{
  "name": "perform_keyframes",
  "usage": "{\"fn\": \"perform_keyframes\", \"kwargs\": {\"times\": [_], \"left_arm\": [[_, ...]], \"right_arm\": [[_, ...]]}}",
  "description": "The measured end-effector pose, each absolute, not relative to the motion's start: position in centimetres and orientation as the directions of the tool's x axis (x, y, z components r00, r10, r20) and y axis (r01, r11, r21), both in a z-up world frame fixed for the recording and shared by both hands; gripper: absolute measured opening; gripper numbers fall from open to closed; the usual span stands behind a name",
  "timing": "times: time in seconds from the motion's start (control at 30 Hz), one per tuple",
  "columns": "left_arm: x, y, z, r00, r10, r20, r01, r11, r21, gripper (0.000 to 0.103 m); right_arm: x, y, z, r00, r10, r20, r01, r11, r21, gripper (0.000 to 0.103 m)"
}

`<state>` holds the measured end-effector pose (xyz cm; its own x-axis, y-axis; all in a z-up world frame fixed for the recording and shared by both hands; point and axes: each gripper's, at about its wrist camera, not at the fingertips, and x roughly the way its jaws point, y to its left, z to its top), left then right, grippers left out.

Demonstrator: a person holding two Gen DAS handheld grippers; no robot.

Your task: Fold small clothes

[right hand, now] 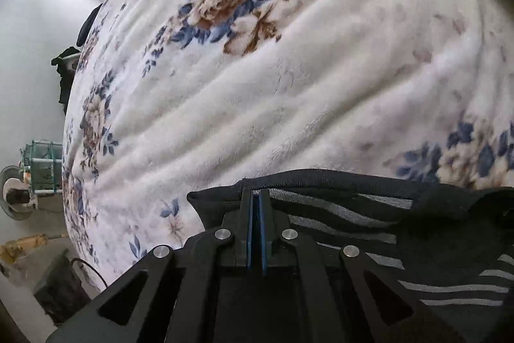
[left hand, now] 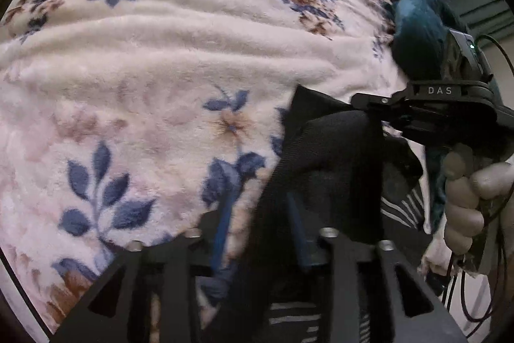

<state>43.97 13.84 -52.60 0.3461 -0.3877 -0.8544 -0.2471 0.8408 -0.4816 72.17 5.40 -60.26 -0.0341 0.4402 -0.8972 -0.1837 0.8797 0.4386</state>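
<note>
On the left wrist view, I look down over a white plush blanket [left hand: 167,66] printed with blue and brown flowers, lying in soft ridges. My left claw [left hand: 260,230] stands part open at the bottom of the frame, its blue pads apart. A black garment with grey stripes [left hand: 334,156] drapes over the right-hand pad, and the left-hand pad lies over bare blanket; I cannot tell whether the pads press on the cloth. At the right edge I see the right claw [left hand: 369,102] reaching in from the side, its tip at the top corner of the raised black cloth. A hand [left hand: 465,198] wraps the grip below it, with a teal fuzzy sleeve [left hand: 417,31] behind and dark cables hanging near.

Over on the right wrist view, the right claw [right hand: 256,198] is closed, its two blue pads pressed together at the upper edge of the black striped garment [right hand: 369,214]. The cloth stretches from the claw toward the right and lower right, grey stripes showing across it. It lies on the flowered blanket [right hand: 257,85], which fills most of the frame. Past the blanket's left edge is a pale floor [right hand: 35,37] with a few blurred objects.
</note>
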Motion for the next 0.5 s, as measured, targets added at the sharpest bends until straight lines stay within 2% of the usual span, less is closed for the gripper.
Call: {"fn": "perform_keyframes", "kwargs": {"times": [0.13, 0.2, 0.23, 0.27, 0.3, 0.33, 0.4, 0.43, 0.47, 0.5], "left_arm": [[44.6, 12.3, -53.6, 0.304, -0.366, -0.879, -0.196, 0.879, -0.434, 0.043], [44.6, 12.0, -53.6, 0.313, -0.349, -0.883, -0.184, 0.890, -0.417, 0.039], [44.5, 11.8, -53.4, 0.330, -0.353, -0.875, -0.168, 0.891, -0.423, 0.011], [44.4, 11.6, -53.1, 0.341, -0.350, -0.873, -0.154, 0.895, -0.419, 0.004], [44.3, 11.4, -52.9, 0.346, -0.334, -0.877, -0.147, 0.904, -0.402, 0.004], [44.1, 11.2, -52.7, 0.355, -0.332, -0.874, -0.135, 0.907, -0.400, 0.004], [43.7, 11.1, -52.4, 0.370, -0.332, -0.868, -0.131, 0.906, -0.402, 0.004], [43.4, 11.2, -52.2, 0.376, -0.335, -0.864, -0.130, 0.904, -0.408, 0.004], [43.3, 11.3, -52.2, 0.378, -0.336, -0.862, -0.132, 0.902, -0.410, 0.004], [43.1, 11.4, -52.1, 0.383, -0.336, -0.861, -0.136, 0.901, -0.412, 0.004]], "right_arm": [[71.7, 5.8, -59.7, -0.145, 0.463, -0.875, -0.247, 0.839, 0.485, 0.005], [72.1, 6.7, -59.3, -0.158, 0.441, -0.883, -0.294, 0.833, 0.469, 0.012], [72.3, 6.8, -59.1, -0.147, 0.443, -0.885, -0.305, 0.831, 0.466, 0.027], [72.8, 7.4, -59.1, -0.145, 0.452, -0.880, -0.308, 0.825, 0.474, 0.050], [73.0, 8.1, -59.3, -0.158, 0.458, -0.875, -0.306, 0.820, 0.484, 0.057], [73.3, 8.9, -59.8, -0.192, 0.460, -0.867, -0.307, 0.811, 0.498, 0.059], [73.3, 11.3, -61.3, -0.285, 0.406, -0.868, -0.361, 0.794, 0.490, 0.059], [73.1, 12.2, -61.6, -0.299, 0.368, -0.880, -0.396, 0.792, 0.465, 0.051], [72.6, 13.4, -61.9, -0.289, 0.296, -0.911, -0.467, 0.787, 0.404, 0.012], [72.3, 14.0, -62.0, -0.276, 0.238, -0.931, -0.509, 0.785, 0.352, 0.004]]}}
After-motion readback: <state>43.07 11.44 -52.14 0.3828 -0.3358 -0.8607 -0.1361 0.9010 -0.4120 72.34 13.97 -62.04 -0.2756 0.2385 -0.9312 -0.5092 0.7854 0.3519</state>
